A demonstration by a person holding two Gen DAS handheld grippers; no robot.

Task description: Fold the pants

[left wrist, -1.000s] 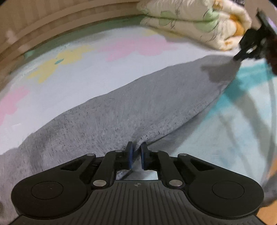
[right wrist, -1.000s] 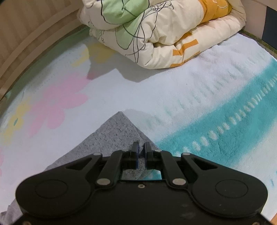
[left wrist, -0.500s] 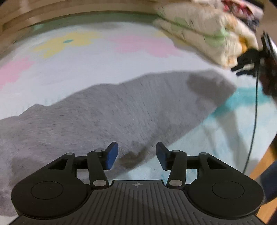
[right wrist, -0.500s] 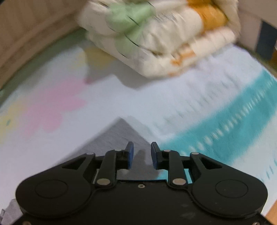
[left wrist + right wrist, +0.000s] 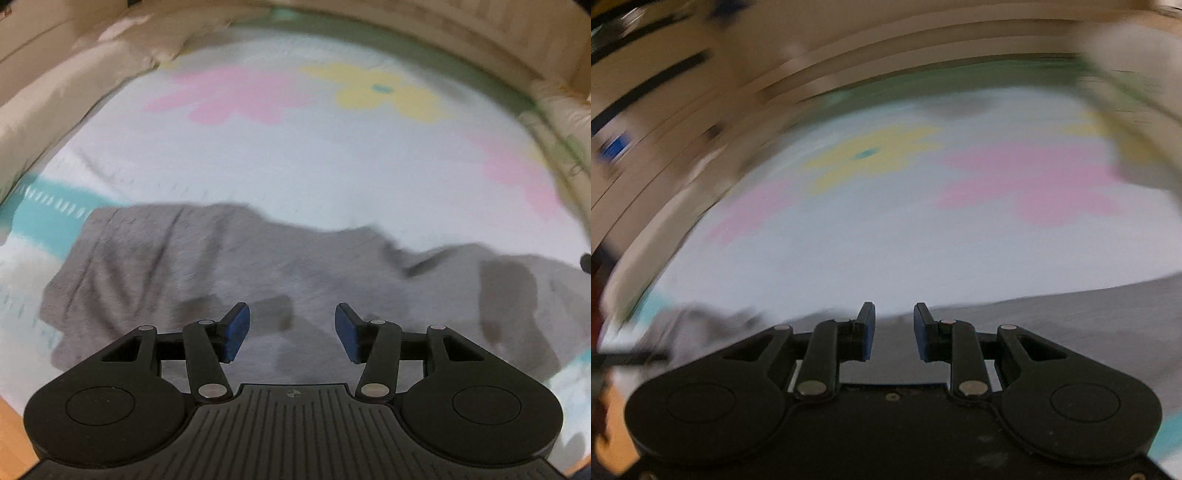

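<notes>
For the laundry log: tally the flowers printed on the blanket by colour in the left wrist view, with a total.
Pink flowers: 2
Yellow flowers: 1
Total: 3, all on the blanket beyond the grey pants.

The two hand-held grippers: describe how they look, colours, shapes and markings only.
The left hand-held gripper and the right hand-held gripper look alike: a matte black plastic body with two rounded lobes bearing circular recesses, angular black linkage arms with silver pivot pins, and dark blue pads on the fingertips. The left body has a ribbed centre panel with a small round emblem. No cables or sleeves show.
</notes>
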